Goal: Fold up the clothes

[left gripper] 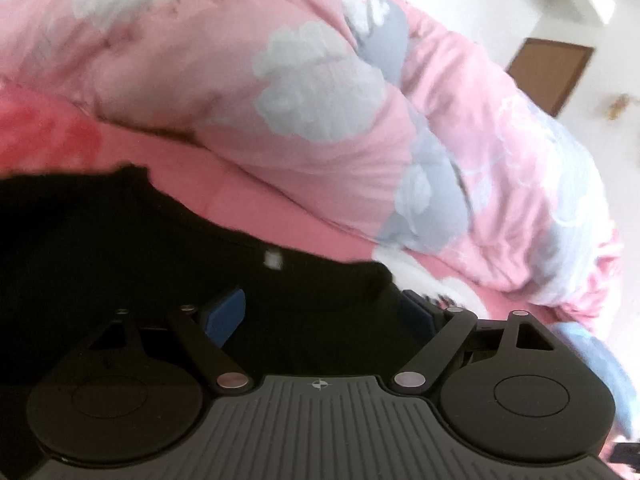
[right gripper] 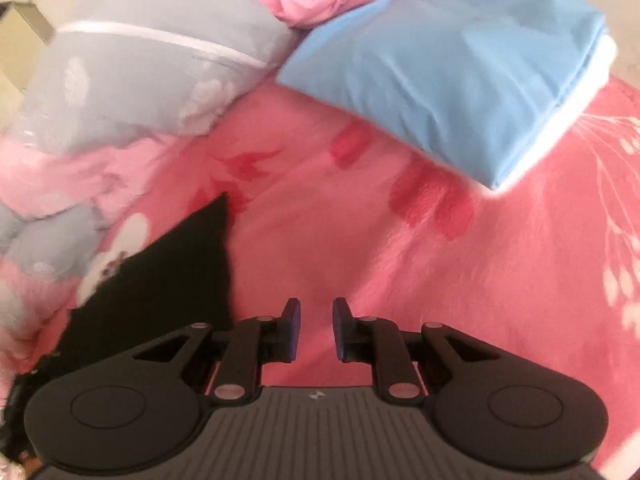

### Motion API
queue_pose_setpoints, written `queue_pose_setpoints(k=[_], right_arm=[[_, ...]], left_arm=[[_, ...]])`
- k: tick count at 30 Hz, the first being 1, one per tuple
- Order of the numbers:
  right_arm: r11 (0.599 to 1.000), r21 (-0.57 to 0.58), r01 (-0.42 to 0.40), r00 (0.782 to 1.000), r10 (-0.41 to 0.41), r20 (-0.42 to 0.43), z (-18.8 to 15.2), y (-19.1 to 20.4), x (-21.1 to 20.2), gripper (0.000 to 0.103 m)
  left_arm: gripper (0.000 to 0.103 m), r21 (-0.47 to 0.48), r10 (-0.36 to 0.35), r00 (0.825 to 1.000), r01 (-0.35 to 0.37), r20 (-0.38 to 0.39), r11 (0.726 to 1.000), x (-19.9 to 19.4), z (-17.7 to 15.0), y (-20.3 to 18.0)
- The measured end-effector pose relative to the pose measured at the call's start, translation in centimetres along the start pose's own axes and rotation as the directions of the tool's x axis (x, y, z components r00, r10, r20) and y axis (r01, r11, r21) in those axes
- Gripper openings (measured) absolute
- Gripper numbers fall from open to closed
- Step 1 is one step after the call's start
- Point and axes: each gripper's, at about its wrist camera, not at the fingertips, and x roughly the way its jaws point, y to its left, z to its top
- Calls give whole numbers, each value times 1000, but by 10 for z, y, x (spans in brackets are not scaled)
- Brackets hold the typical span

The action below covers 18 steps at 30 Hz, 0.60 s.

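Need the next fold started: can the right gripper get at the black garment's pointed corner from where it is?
Probably yes. The right gripper is open over bare pink bedsheet, and the black garment lies just left, nothing between.

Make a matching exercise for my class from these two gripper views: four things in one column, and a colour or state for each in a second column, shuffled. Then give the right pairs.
Column one:
1. garment
2. pillow
3. left gripper
4. right gripper

Column two:
A. fingers open wide over dark cloth
B. light blue
C. black
D. fingers apart by a narrow gap, nothing between them, above the pink sheet

Right pairs: 1-C, 2-B, 3-A, 4-D
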Motion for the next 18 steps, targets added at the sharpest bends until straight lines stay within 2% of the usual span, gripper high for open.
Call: queue_pose_setpoints(k=[6,9,11,13,15,18], right_arm=[[981,-89,-173,985,174,6,-12,54,-47,19],[951,-169,-261,965,262,-17,-12,110,-48,19],[925,-220,-309,950,309,-36,-20,148,-53,20],[883,-286,-372,927,368,-71,-31,193,-52,21],[838,-339,-428,903,416,-113,-43,238,-47,22],[765,-399,-506,862,464,-203,-70,307,-24,26]], left_arm=[[84,78,69,998,-70,9,994,-74,26,-18],[87,119,66,998,-68,17,991,-126,38,-4],[90,142,100,994,-105,45,984,-162,48,14],[91,152,170,981,-183,94,971,-194,56,37],[93,130,251,958,-269,139,954,-218,61,65],[93,53,341,932,-349,124,936,-227,58,115]])
